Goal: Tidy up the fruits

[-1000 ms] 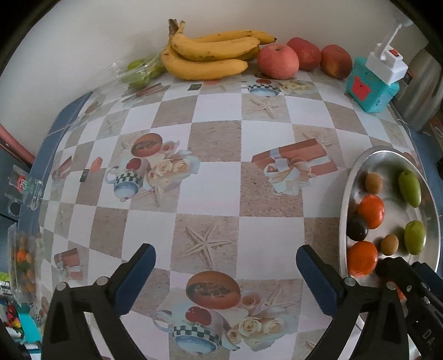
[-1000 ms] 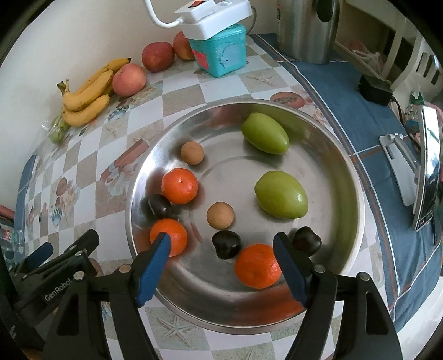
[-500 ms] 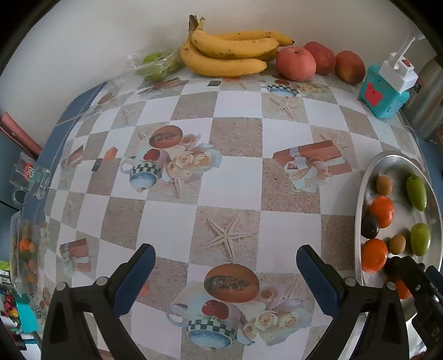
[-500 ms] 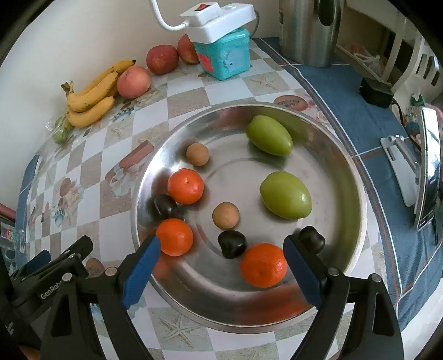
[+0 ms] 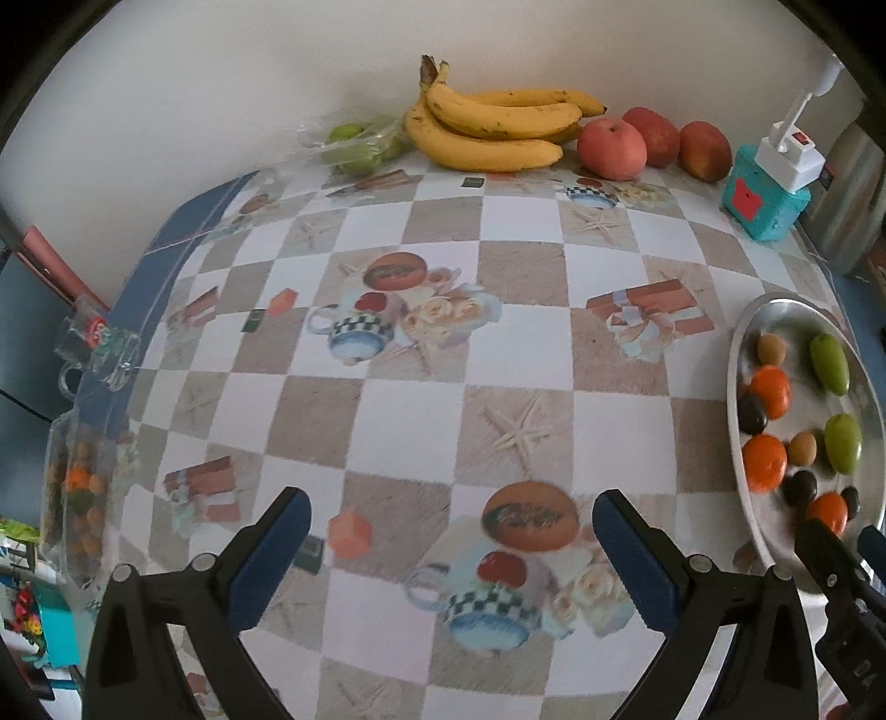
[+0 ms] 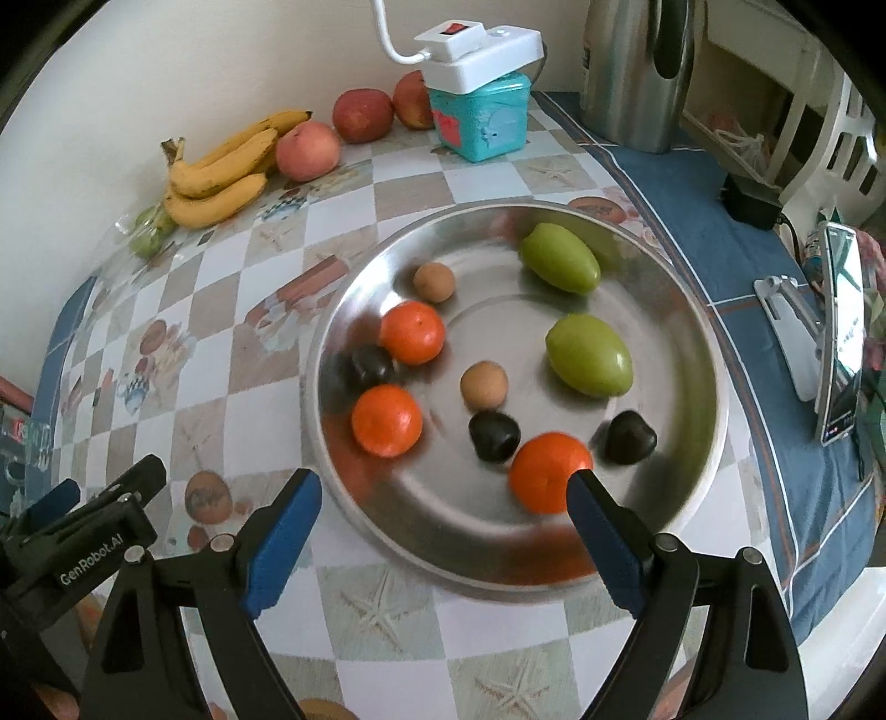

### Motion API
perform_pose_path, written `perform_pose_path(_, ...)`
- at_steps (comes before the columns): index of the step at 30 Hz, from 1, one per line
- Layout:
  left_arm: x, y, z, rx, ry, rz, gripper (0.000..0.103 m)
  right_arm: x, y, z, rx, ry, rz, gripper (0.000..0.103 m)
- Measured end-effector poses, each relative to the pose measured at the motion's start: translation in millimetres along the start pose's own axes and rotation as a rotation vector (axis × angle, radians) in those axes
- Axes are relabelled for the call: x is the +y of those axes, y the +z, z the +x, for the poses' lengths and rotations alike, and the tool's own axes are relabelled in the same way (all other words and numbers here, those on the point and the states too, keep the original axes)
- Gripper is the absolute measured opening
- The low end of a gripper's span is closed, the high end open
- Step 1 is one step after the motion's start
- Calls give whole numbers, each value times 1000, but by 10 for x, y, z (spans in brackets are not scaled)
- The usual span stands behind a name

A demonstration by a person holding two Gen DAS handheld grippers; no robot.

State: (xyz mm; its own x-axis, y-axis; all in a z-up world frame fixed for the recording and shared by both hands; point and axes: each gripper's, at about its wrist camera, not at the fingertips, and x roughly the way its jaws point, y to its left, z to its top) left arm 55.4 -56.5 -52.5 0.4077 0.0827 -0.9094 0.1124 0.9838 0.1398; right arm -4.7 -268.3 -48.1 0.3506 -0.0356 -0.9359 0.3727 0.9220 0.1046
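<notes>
Table covered with a glossy checkered tablecloth (image 5: 421, 421) in white and beige squares, printed with teacups, starfish and gift boxes, blue border at the edges. Plain off-white wall (image 5: 221, 83) runs along the far side.

Round shiny steel tray (image 6: 686, 443) sits on the cloth, holding three orange tangerines (image 6: 412, 332), two green oval fruits (image 6: 588, 354), two small tan round fruits (image 6: 483, 384) and three dark glossy fruits (image 6: 494, 436), all loose and mostly apart.

Against the wall: bunch of yellow bananas (image 5: 493, 127), three red apples (image 5: 612, 149) just beside it, clear bag of green fruit (image 5: 360, 147) on the bananas' other side. Teal box (image 6: 480, 124) with a white power strip (image 6: 479, 47) on top, steel kettle (image 6: 637, 72) near it. A phone on a stand (image 6: 839, 332) at the blue border.

Right gripper (image 6: 443, 504) jaws wide apart over the tray's near rim, nothing between the pads. Left gripper (image 5: 451, 526) jaws wide apart too, empty, over bare cloth beside the tray.
</notes>
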Motion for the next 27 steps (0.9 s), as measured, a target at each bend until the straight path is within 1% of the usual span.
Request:
perform_pose_path(3, 56, -87, -102, -14, -3, 6, 103, 47, -87, -51, -4, -5, -18, 90)
perform_pose_path(10, 161, -280, -353, -81, -9, 21, 103, 107, -311, -197, -21, 10, -33, 90)
perform_pose_path(15, 244, -414, -416, -102, 2, 12, 103, 133, -433, -298, -39, 15, -43, 90)
perform_pose_path(23, 371, -473, -574, -163, 1, -38, 103, 114, -478, -361, -46, 4, -29, 90)
perform_pose_path(27, 369, -466, -603, -163, 13, -46, 103, 99, -479, -377, -48, -2, -21, 90)
